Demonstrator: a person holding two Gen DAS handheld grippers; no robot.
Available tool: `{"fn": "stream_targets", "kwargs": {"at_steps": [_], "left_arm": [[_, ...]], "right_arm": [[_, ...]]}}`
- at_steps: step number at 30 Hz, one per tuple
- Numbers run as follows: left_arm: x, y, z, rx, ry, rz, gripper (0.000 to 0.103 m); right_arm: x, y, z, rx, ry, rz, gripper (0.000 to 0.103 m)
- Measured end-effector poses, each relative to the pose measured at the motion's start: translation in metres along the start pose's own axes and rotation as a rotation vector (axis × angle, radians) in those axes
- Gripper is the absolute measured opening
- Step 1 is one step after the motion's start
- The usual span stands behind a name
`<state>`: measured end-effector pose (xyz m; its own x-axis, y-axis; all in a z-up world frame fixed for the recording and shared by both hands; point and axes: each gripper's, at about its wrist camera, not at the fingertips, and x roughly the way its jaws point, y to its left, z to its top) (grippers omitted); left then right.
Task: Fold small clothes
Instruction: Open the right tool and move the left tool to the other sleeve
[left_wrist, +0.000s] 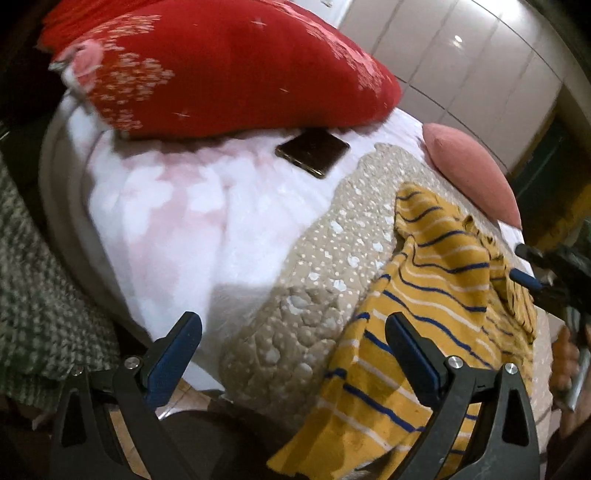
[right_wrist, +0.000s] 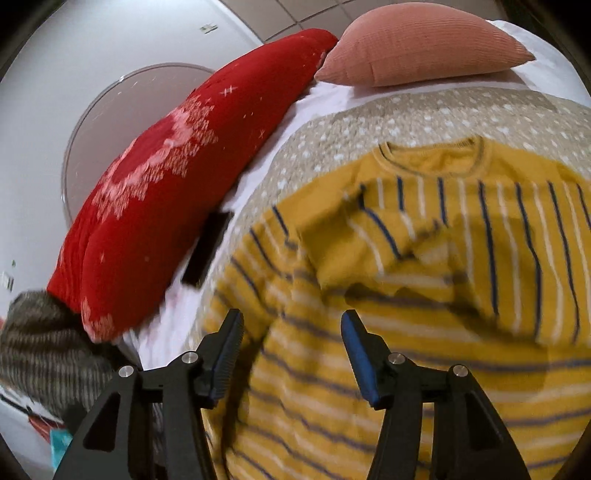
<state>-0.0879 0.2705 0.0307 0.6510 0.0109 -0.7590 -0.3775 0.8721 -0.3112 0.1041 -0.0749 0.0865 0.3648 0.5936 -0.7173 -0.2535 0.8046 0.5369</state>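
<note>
— Both tongs, left gripper (left_wrist: 293, 334) and right gripper (right_wrist: 291, 332), are gaping open, empty, over the mustard-yellow striped knit sweater (right_wrist: 424, 295) filling the lower right.

— Only the left view is showing the dark flat phone (left_wrist: 312, 151), upper centre.

The lower part of the yellow striped shirt (right_wrist: 424, 295) is blurred in the right wrist view and runs past the bottom edge, and in the left wrist view its hem (left_wrist: 332, 443) is also cut off at the bottom, partly behind a black finger. The dark phone (right_wrist: 207, 247) is half hidden under the red pillow (right_wrist: 177, 192) in the right wrist view, so its full shape cannot be told. The right gripper (left_wrist: 546, 280) shows only at the right edge of the left wrist view, blurred, so its jaws cannot be judged there.
</note>
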Motion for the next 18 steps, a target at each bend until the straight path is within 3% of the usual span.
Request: {"fn": "stream_targets", "kwargs": {"at_steps": [5,6,7,8,9,10,11,12,13,14,16,18], "left_arm": [[0.024,-0.022,-0.010,0.099,0.077,-0.031,0.099],[0.027,-0.026,-0.013,0.112,0.095,-0.038,0.095],[0.032,-0.031,-0.017,0.136,0.117,-0.042,0.082],[0.035,-0.036,-0.021,0.166,0.121,-0.005,0.075],[0.033,-0.039,-0.022,0.187,0.109,0.026,0.060],[0.030,-0.038,-0.021,0.188,0.107,0.027,0.041],[0.027,-0.034,-0.016,0.177,0.112,0.042,0.031],[0.024,-0.025,-0.009,0.152,0.124,0.032,0.011],[0.023,-0.016,-0.001,0.120,0.137,0.005,0.005],[0.022,-0.006,0.010,0.084,0.144,0.025,0.003],[0.014,0.006,0.035,0.087,0.073,0.215,0.000],[0.005,0.015,0.059,0.088,0.000,0.343,0.000]], "right_arm": [[-0.023,-0.003,-0.042,-0.027,-0.002,0.002,0.060],[-0.028,-0.003,-0.049,-0.029,-0.007,0.001,0.060],[-0.033,-0.004,-0.055,-0.031,-0.014,-0.007,0.060],[-0.037,-0.005,-0.060,-0.033,-0.017,-0.018,0.060],[-0.043,-0.007,-0.066,-0.036,-0.030,-0.033,0.060],[-0.048,-0.008,-0.071,-0.036,-0.041,-0.044,0.060],[-0.052,-0.010,-0.074,-0.034,-0.051,-0.054,0.060],[-0.057,-0.011,-0.077,-0.030,-0.061,-0.063,0.060],[-0.063,-0.015,-0.081,-0.024,-0.074,-0.068,0.060],[-0.067,-0.016,-0.083,-0.020,-0.081,-0.071,0.060],[-0.076,-0.022,-0.088,-0.012,-0.101,-0.083,0.060],[-0.081,-0.025,-0.092,-0.011,-0.118,-0.100,0.060]]}}
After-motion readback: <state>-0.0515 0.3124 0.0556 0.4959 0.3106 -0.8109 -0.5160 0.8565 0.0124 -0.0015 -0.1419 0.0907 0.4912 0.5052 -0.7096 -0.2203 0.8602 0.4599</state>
